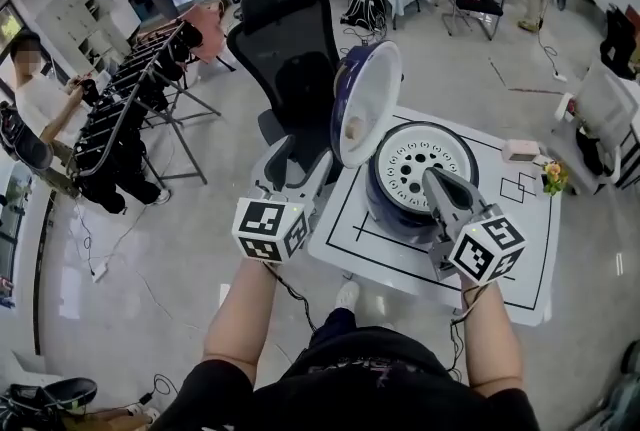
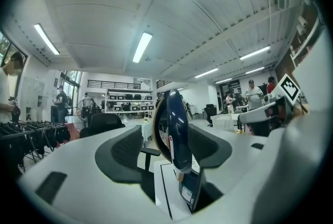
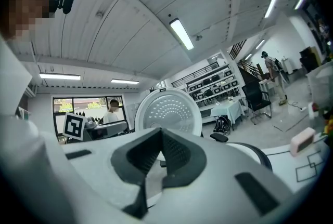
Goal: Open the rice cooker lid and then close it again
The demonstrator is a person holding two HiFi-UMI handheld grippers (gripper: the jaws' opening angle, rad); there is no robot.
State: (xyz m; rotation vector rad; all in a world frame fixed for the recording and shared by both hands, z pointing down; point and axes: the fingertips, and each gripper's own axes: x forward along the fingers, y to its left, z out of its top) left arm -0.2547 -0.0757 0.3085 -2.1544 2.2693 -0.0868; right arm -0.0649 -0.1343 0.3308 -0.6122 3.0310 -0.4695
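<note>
Lid [image 1: 366,99] is raised upright on rice cooker [image 1: 400,169], which is set on white table [image 1: 520,254]. Lid edge is straddled by left gripper [image 1: 320,162], jaws spread, no clamping seen. Right gripper [image 1: 436,181] is held closed, empty, over the cooker.

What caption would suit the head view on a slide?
Rice cooker lid upright between open jaws of the left gripper; shut right gripper points over the cooker.

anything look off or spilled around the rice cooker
Nothing stands out: the rice cooker sits upright on the white table, its lid standing open between the left tool's open jaws. No spill or damage visible.
</note>
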